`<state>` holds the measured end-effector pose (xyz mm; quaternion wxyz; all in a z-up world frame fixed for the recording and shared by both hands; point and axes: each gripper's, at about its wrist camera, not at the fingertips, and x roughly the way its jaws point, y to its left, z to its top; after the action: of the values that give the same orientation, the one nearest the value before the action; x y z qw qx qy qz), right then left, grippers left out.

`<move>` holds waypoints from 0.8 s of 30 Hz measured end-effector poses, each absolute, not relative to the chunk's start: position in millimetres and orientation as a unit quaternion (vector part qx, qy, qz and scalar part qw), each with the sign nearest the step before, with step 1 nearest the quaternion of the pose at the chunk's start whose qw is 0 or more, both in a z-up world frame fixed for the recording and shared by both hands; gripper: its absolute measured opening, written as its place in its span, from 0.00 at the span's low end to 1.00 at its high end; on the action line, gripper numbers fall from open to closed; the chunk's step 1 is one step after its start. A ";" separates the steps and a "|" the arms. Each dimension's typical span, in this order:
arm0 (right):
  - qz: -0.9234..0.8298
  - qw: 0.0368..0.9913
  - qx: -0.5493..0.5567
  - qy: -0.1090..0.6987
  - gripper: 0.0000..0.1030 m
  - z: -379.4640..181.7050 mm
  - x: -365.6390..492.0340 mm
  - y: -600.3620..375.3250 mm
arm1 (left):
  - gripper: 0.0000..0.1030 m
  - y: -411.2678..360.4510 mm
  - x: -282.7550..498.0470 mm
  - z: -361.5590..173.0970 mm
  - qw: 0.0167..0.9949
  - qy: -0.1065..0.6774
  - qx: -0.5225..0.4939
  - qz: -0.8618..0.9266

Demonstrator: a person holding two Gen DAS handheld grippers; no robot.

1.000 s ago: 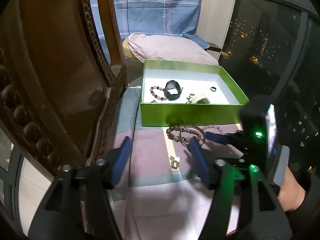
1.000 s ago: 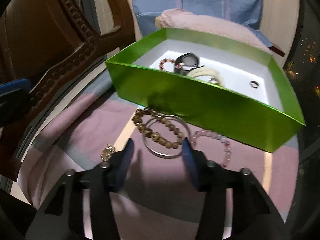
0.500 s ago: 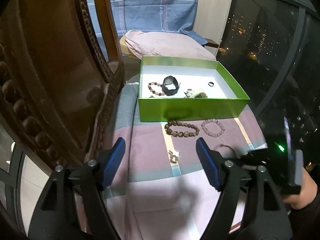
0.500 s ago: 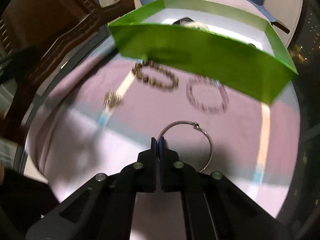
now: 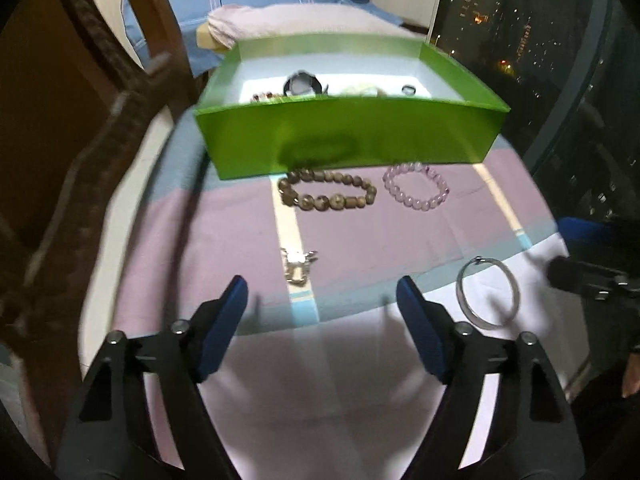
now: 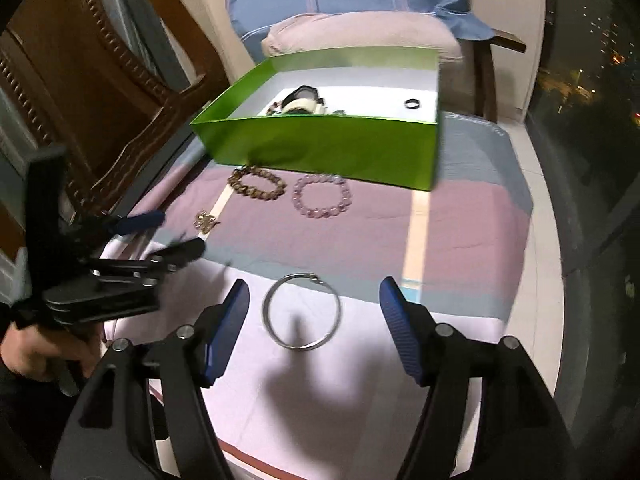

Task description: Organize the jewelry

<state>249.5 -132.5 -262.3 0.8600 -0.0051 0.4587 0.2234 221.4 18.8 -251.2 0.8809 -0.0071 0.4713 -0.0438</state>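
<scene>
A green box stands at the back of the striped cloth and holds a black watch, a ring and other pieces. In front of it lie a brown bead bracelet, a pink bead bracelet and a small gold charm. A silver bangle lies on the cloth just ahead of my right gripper, which is open and empty. My left gripper is open and empty, just short of the charm.
A carved wooden chair stands close on the left. A pink pillow and blue cloth lie behind the box. A dark window runs along the right. The cloth's right edge drops to the floor.
My right gripper opened and let go of the silver bangle, which now lies on the cloth. My left gripper moved lower and closer to the charm and bracelets.
</scene>
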 end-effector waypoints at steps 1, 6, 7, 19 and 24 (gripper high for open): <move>0.221 0.861 -0.006 0.458 0.64 -262.7 249.5 -132.7 | 0.66 18.9 225.1 -254.2 0.880 0.473 -0.008 -0.039; 0.222 0.860 -0.027 0.458 0.64 -262.0 244.5 -136.9 | 0.39 31.5 239.7 -269.2 0.874 0.484 -0.032 -0.011; 0.224 0.859 -0.030 0.459 0.64 -262.6 243.5 -136.9 | 0.34 31.4 240.3 -269.6 0.875 0.483 -0.028 -0.008; 0.200 0.867 -0.067 0.452 0.79 -279.2 225.4 -121.7 | 0.13 28.7 204.5 -214.6 0.912 0.408 -0.028 -0.035; 0.181 0.872 -0.065 0.450 0.80 -292.2 226.8 -110.8 | 0.13 38.5 179.7 -164.0 0.937 0.345 -0.041 -0.027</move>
<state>226.8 -110.8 -292.2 0.8722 -0.0655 0.4497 0.1808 179.7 38.5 -164.0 0.9373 -0.0406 0.3451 -0.0273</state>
